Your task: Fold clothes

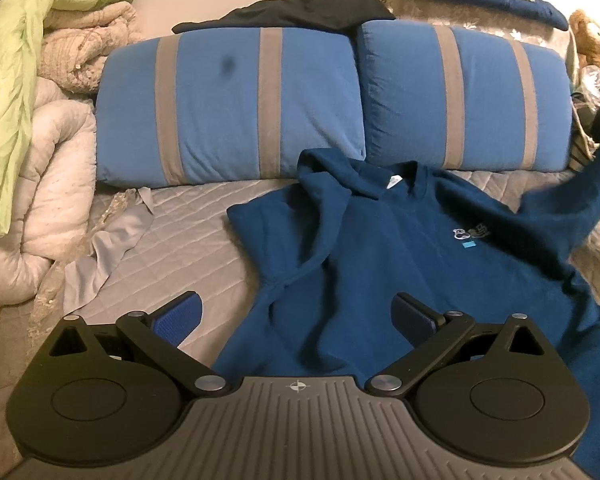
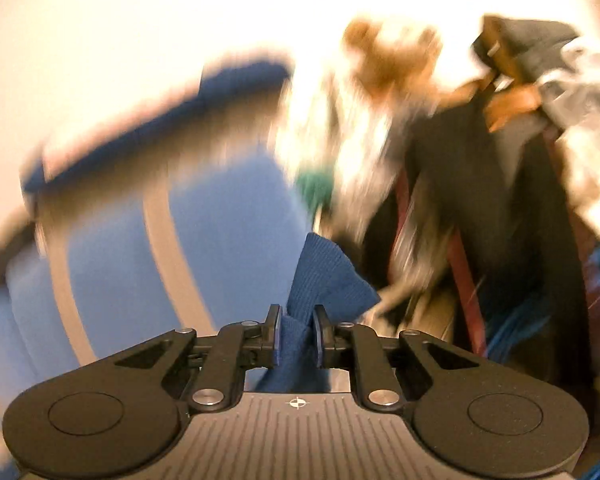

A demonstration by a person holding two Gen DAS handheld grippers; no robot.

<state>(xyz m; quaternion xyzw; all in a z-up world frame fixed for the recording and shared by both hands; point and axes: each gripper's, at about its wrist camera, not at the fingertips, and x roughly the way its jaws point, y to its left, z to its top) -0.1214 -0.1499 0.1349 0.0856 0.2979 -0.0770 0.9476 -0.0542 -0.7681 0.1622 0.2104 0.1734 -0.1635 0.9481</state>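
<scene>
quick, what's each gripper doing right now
Left gripper: open, holding nothing, over the blue sweatshirt.
Right gripper: shut on a ribbed edge of the blue sweatshirt.

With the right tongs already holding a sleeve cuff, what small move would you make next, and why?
Probably carry the ribbed cuff across the chest of the navy sweatshirt and lay it there. The right tongs are shut on it and that sleeve is lifted at the right in the left wrist view, while the opposite sleeve already lies folded in. The left tongs hover open above the body.
</scene>
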